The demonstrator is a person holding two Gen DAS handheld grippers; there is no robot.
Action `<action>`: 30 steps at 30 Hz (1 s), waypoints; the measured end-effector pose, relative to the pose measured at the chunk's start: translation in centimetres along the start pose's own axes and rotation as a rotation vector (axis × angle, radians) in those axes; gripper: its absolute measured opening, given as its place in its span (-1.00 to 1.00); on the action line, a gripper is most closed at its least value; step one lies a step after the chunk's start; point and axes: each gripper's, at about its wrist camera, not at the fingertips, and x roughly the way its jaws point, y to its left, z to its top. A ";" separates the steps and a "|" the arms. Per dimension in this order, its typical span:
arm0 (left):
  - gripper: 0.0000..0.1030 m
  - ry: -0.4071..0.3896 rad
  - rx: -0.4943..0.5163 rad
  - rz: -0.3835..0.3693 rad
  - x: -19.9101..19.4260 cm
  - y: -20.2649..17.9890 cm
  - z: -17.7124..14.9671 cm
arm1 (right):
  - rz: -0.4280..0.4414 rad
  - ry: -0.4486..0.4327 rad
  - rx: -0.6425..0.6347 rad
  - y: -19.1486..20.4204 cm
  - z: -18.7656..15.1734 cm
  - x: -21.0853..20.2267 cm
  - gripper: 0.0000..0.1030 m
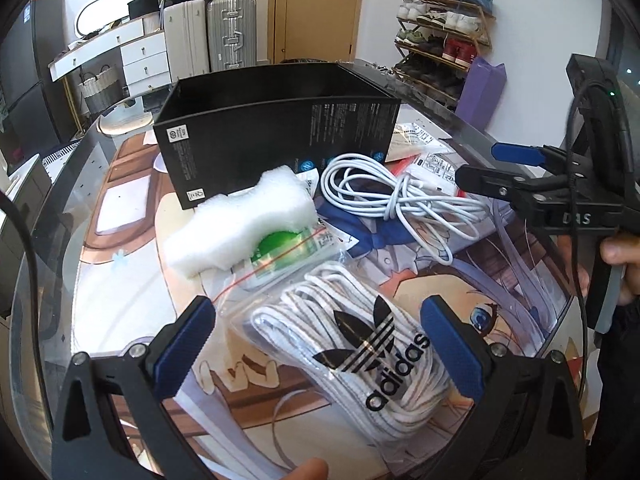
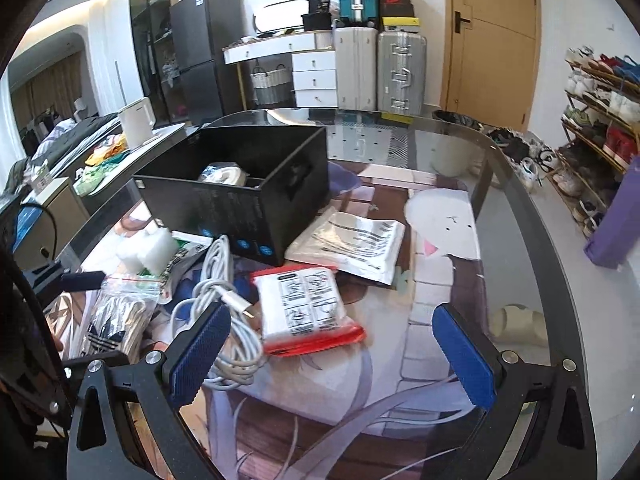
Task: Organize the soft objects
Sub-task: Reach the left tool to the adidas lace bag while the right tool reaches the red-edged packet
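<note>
My left gripper [image 1: 316,344] is wide open, holding nothing, straddling the lace bag [image 1: 352,344]. The bag lies on the mat, long axis diagonal, near-right to far-left. My right gripper [image 2: 332,356] is also open and empty, nearer the red pouch [image 2: 308,312]. Box [image 1: 276,144] sits beyond. Left looks best placed.

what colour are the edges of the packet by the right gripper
Red, around a white packet with black printed diagrams; clearest in the right wrist view.
</note>
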 end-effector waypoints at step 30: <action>1.00 0.092 0.076 0.029 0.8 0.4 -0.2 | -0.034 0.095 0.025 -0.5 -0.6 2.8 0.99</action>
